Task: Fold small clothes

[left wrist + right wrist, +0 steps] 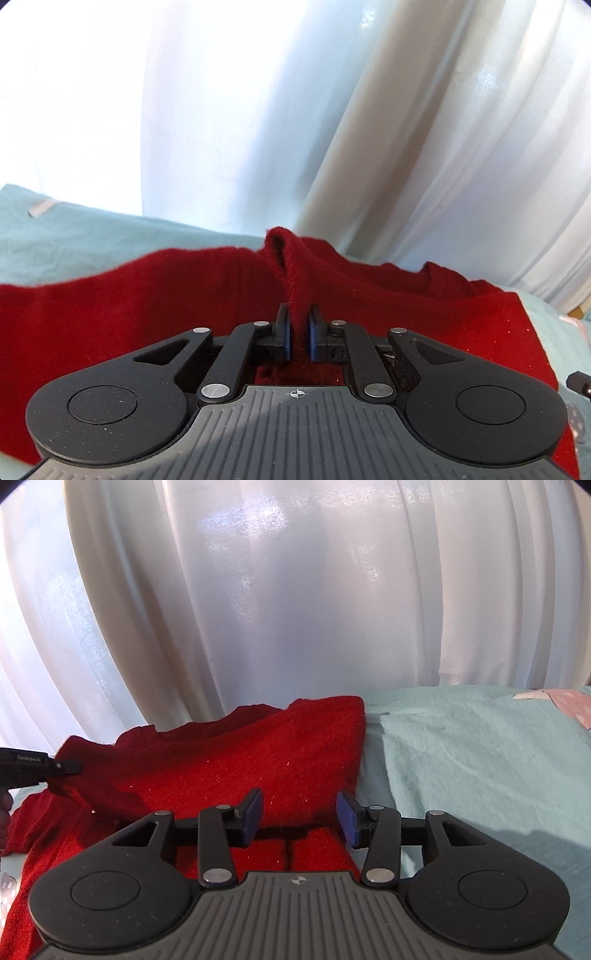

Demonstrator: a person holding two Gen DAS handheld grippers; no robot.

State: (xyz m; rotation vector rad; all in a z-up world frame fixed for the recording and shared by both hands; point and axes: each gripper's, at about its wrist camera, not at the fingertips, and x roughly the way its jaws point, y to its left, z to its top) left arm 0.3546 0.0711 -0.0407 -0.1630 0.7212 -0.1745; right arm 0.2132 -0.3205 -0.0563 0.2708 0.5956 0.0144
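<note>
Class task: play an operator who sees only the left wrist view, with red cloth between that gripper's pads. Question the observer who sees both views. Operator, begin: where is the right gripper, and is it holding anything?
Observer: The right gripper hangs over the red garment with its jaws apart, its blue pads clear of the cloth.
Operator: What lies to the right of the garment?
Observer: Bare pale teal bedding, with a pink patch at its far right corner.
Operator: How does my left gripper look from there?
Observer: The left gripper comes in from the left edge, pinching the garment's left edge, which is drawn towards it.
</note>
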